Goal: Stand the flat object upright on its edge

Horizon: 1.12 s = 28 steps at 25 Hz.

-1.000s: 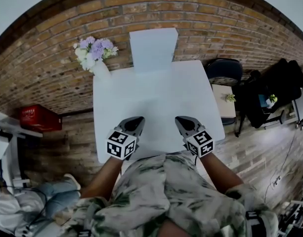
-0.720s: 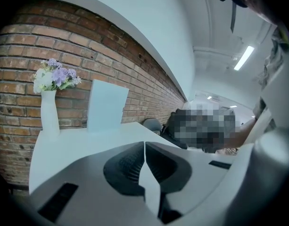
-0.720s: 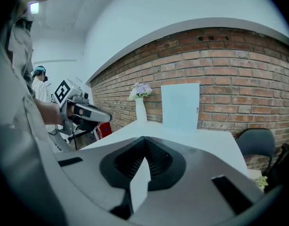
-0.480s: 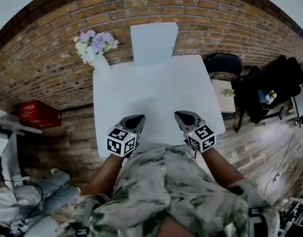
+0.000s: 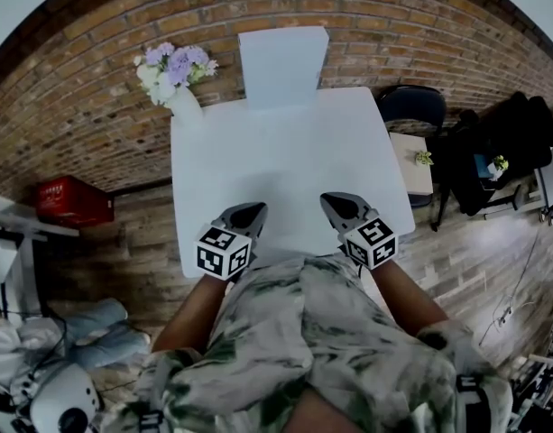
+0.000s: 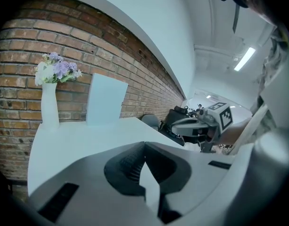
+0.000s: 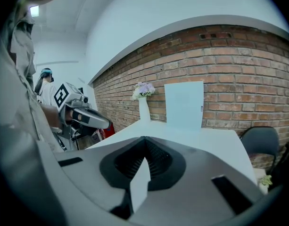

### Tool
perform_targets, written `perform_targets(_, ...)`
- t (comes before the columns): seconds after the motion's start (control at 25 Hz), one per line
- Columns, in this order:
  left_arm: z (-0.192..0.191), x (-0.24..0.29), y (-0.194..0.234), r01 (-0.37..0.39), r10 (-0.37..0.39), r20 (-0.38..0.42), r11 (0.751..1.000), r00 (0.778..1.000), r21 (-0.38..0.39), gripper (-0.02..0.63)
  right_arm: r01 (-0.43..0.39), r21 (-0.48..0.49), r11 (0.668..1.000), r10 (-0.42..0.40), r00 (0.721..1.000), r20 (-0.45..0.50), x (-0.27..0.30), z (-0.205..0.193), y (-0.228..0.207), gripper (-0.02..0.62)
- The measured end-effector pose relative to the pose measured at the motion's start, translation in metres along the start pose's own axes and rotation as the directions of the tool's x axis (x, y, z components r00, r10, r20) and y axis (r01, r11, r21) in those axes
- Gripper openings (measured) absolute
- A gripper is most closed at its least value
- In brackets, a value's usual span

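Board: a flat white board (image 5: 282, 66) stands on its bottom edge at the far side of the table (image 5: 285, 165), face toward the person, back to the brick wall (image 5: 96, 115); whether it leans on the bricks or stands free I cannot tell
Board's long axis: the slightly longer side runs upward; the bottom edge runs left to right along the wall
Left gripper: the left gripper (image 5: 255, 210) has its jaws pressed together tip to tip with nothing between them, and sits over the near part of the table
Right gripper: the right gripper (image 5: 327, 200) is likewise closed and empty, beside the left one and apart from it, at about the same depth on the table
Way to the board: straight ahead of both grippers, across nearly the whole bare tabletop and well apart from either tip
Nearer hand: neither clearly; the left tip lines up roughly with the board's left side and the right tip with its right side, so the board lies between their two lines
Vase: a white vase (image 5: 184, 106) of flowers (image 5: 172, 69) stands at the far left corner, near the board's left side and not touching it
Task standing: judged from how the board stands, the upright step looks already done
Coming move: any further handling would probably need a forward reach and jaws opened first; a reach from the left would pass closer to the vase, and a push on the board's face could tip it
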<state>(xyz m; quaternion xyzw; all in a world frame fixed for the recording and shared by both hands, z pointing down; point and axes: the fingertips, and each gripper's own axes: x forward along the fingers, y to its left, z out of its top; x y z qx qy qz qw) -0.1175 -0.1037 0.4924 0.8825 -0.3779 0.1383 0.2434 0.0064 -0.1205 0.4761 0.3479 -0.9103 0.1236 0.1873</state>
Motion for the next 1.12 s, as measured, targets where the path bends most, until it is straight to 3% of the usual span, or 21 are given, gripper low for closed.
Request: perform_targets(1.12, -0.011, 0.004, 0.007, 0.009, -0.009, -0.015, 1.000, 1.000, -0.017, 0.025, 0.025, -0.026, 0.999, -0.025, 1.000, -0.008, -0.001, 0.003, -0.015, 0.021)
